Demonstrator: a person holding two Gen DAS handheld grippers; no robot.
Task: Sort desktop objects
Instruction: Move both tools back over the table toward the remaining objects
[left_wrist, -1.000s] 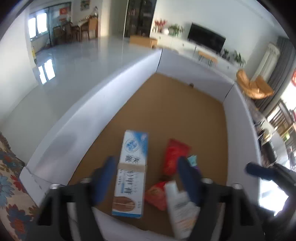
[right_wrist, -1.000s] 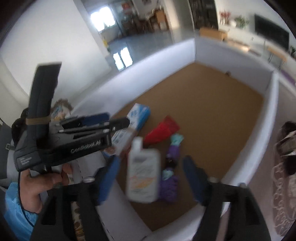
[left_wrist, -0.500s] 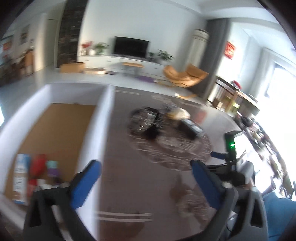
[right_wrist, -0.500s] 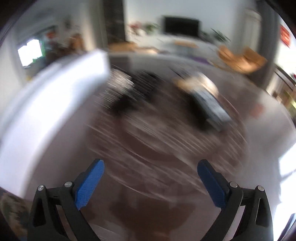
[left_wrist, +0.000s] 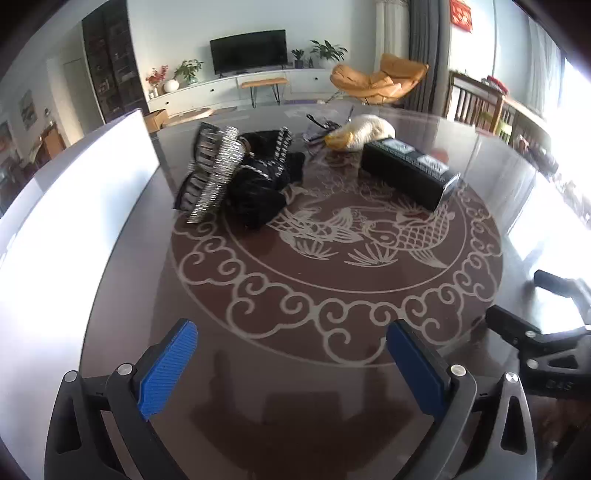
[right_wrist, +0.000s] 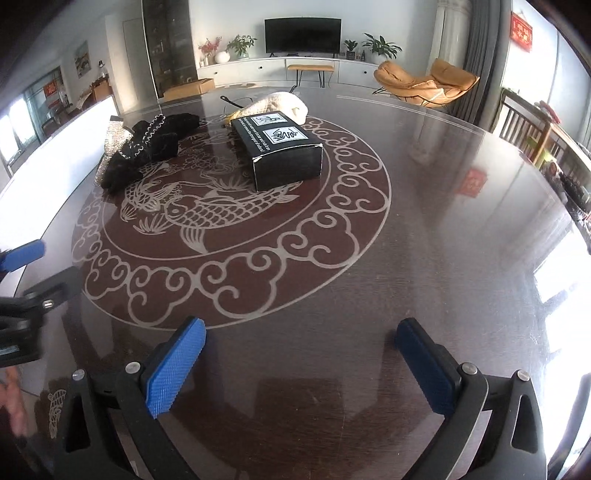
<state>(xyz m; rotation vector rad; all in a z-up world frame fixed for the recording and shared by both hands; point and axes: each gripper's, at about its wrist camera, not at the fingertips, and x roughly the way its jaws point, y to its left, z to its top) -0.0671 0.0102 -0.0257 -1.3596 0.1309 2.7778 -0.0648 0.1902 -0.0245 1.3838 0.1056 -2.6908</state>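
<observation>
Ahead of your wide, empty left gripper (left_wrist: 291, 354): black garment (left_wrist: 258, 184), black box (left_wrist: 406, 173). Your right gripper (right_wrist: 301, 352) still opening, empty.

Black box (right_wrist: 282, 147), black garment (right_wrist: 147, 147), white bag (right_wrist: 280, 105) clustered on tabletop

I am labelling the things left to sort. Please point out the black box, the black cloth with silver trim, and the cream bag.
black box (right_wrist: 282, 138), right wrist view, on its top face.
black cloth with silver trim (right_wrist: 155, 146), right wrist view, on its dark middle.
cream bag (left_wrist: 364, 131), left wrist view, on its side.
</observation>
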